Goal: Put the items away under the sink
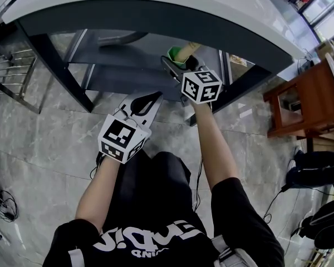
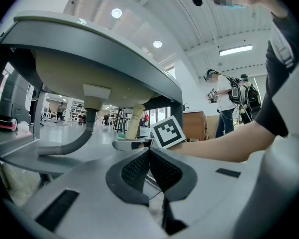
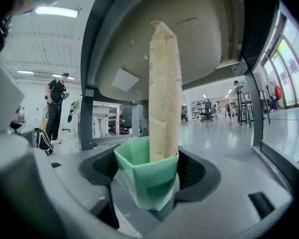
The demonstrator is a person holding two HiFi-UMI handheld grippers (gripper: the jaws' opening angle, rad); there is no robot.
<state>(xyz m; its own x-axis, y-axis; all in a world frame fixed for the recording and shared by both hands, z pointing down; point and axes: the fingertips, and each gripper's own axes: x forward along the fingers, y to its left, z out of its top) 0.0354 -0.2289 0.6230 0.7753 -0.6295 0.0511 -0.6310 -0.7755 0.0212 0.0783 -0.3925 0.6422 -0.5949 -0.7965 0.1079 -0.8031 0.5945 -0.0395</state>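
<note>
My right gripper (image 3: 148,176) clamping a green faceted plastic cup (image 3: 144,188), tall tan paper roll (image 3: 165,93) upright inside, my left gripper (image 2: 149,168) closed, empty.

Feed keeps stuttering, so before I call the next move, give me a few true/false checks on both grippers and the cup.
1. The right gripper is shut on the green cup. True.
2. The green cup is empty. False: a tan paper roll stands upright in it.
3. The left gripper holds a sponge. False: its jaws are together with nothing between them.
4. The sink basin is overhead of the green cup. True.
</note>
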